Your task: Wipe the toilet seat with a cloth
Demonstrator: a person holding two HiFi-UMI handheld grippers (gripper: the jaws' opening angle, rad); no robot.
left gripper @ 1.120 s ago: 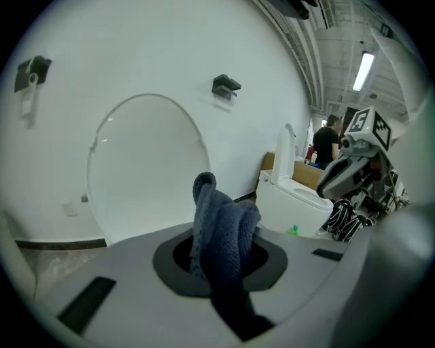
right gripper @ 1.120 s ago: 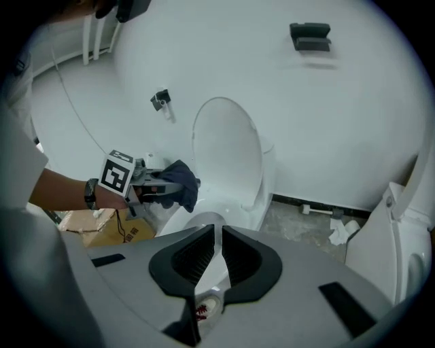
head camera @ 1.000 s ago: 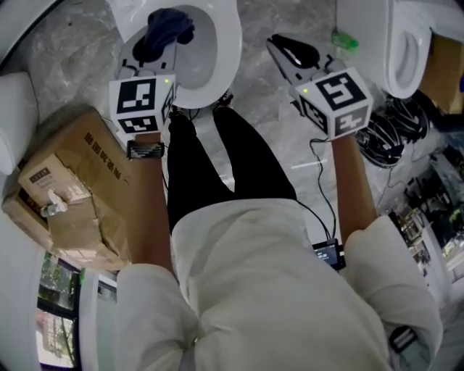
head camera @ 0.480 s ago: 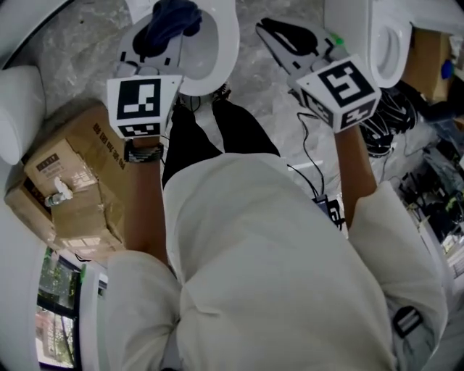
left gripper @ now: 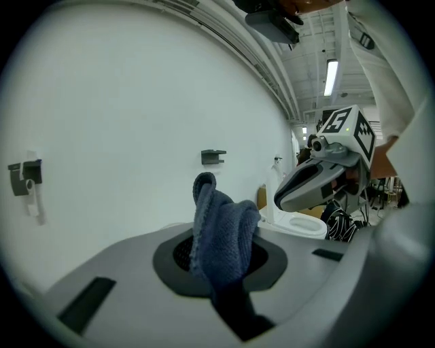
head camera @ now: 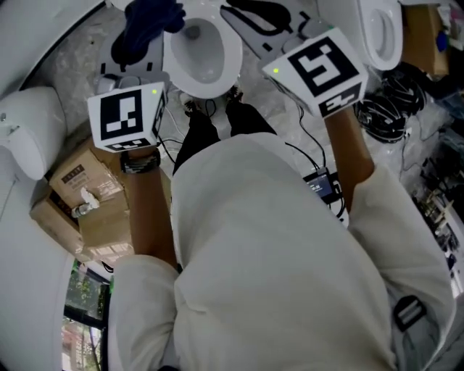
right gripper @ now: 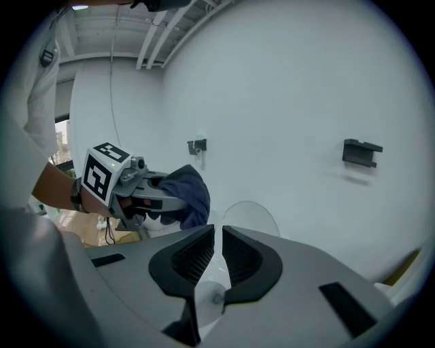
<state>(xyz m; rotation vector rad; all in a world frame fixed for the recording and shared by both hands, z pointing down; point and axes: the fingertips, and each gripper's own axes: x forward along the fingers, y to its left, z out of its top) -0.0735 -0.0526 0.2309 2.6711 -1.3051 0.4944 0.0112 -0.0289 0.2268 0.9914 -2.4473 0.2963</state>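
Observation:
A white toilet [head camera: 233, 61] with its seat rim stands at the top of the head view, in front of the person's legs. My left gripper [head camera: 138, 43] is shut on a dark blue cloth [head camera: 148, 22], held just left of the bowl. In the left gripper view the cloth [left gripper: 224, 234] stands bunched up between the jaws. My right gripper [head camera: 243, 11] points over the far right side of the bowl. In the right gripper view its jaws [right gripper: 217, 251] stand almost together with nothing between them.
Cardboard boxes [head camera: 83, 206] lie on the floor at the left. A second toilet [head camera: 377, 29] stands at the upper right, with coiled black cables [head camera: 391, 105] below it. A cable runs down to a small device [head camera: 322, 185] at the person's side. A white wall faces both grippers.
Both grippers have moved up and forward in the head view. The cloth, earlier over the bowl, is now left of it. The right gripper has swung in over the bowl's far side.

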